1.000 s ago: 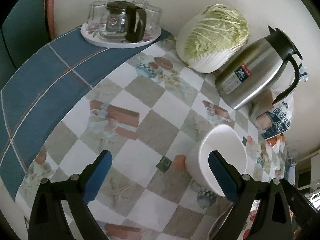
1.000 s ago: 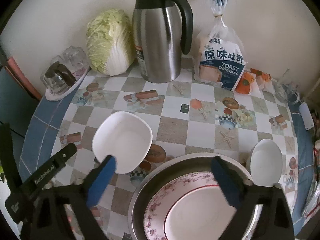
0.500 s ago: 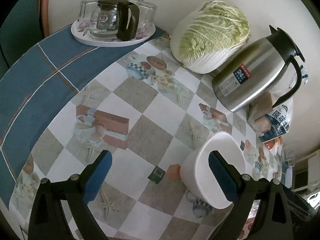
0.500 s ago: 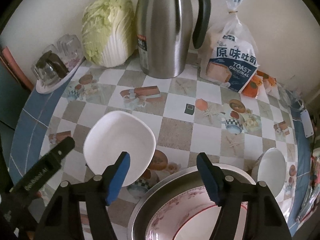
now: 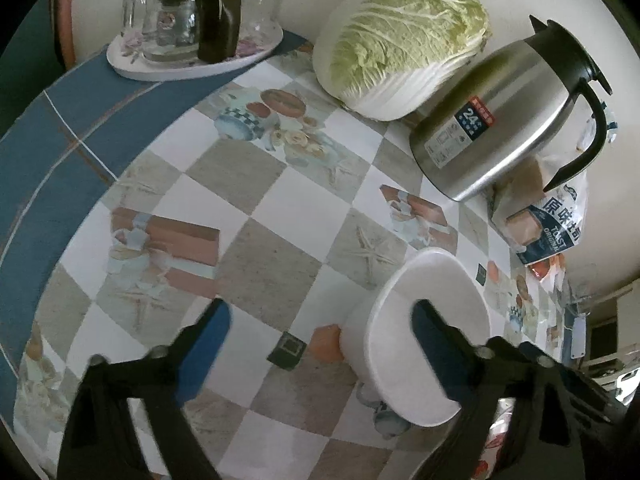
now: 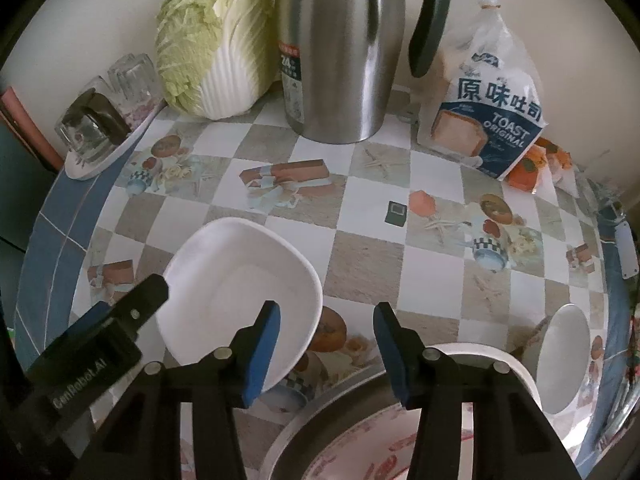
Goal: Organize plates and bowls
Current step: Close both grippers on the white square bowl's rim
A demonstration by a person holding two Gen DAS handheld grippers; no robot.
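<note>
Left wrist view: the left gripper (image 5: pixel 320 340) points steeply down at the table (image 5: pixel 280 200). Its jaws have just been closing a little but stand apart, clamped on nothing. The white square bowl (image 5: pixel 424 340) sits upright, mouth up, at the lower right of the frame. The right-hand finger (image 5: pixel 436 350) hangs over the bowl's hollow, the left-hand finger (image 5: pixel 204 348) over bare cloth, so the bowl's near wall lies between them, toward the right finger. The bowl is about as wide as long, with no clear long axis.

Right wrist view: the right gripper (image 6: pixel 326 350) has also just been narrowing its jaws, and nothing is between them. Below it, at the bottom of the frame, a flowered plate (image 6: pixel 384 452) lies flat inside a metal basin (image 6: pixel 300 420); the fingers straddle the basin's far rim from above. The white bowl is at the left of centre, with the left gripper's finger at its left edge; a small white dish (image 6: pixel 564 360) rests tilted at the right. The left hand is judged nearer the bowl, the right nearer the plate.
</note>
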